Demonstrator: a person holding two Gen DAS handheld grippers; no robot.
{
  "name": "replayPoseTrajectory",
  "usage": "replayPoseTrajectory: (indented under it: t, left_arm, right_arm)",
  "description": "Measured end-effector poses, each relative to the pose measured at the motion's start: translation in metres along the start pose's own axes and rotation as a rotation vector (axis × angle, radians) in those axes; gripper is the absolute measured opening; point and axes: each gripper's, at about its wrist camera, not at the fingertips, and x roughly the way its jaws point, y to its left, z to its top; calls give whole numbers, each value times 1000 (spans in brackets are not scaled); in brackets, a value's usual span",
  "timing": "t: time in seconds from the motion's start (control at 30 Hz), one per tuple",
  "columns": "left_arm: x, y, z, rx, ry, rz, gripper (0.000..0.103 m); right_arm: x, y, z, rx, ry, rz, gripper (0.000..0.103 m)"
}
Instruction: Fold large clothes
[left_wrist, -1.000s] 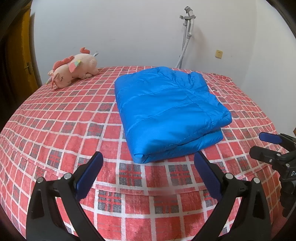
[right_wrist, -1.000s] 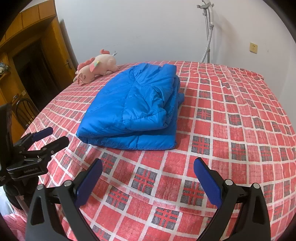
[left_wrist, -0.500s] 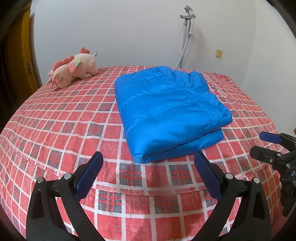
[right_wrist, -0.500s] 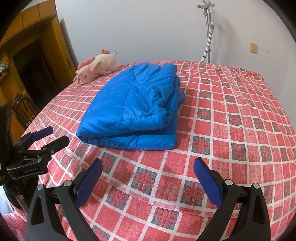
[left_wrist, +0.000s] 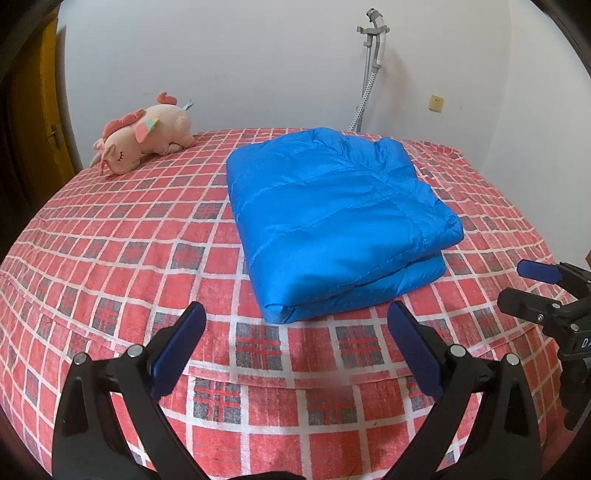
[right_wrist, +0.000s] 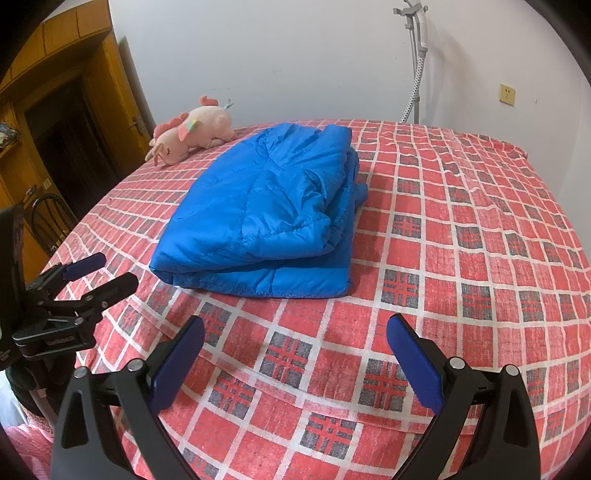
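A blue quilted jacket (left_wrist: 332, 218) lies folded into a thick rectangle in the middle of the bed (left_wrist: 110, 236), also seen in the right wrist view as a blue jacket (right_wrist: 266, 218). My left gripper (left_wrist: 295, 325) hovers open over the bed's near edge, just short of the jacket's folded corner, holding nothing. My right gripper (right_wrist: 295, 332) is open too, above the bedspread and short of the jacket's hem. Each gripper shows in the other's view: the right gripper (left_wrist: 532, 288) at the right edge, the left gripper (right_wrist: 99, 273) at the left.
A pink plush unicorn (left_wrist: 144, 136) lies at the bed's far left corner. A garment steamer pole (left_wrist: 369, 70) stands against the white wall behind the bed. A wooden door (right_wrist: 74, 122) and a dark chair (right_wrist: 48, 218) are off to the left.
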Motion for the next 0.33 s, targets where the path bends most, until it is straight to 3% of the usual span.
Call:
replayPoseTrajectory:
  t: [0.33]
  left_arm:
    - [2,0,1,0,7,-1,98]
  right_arm:
    - [1,-2,-1,-1,1,1,99]
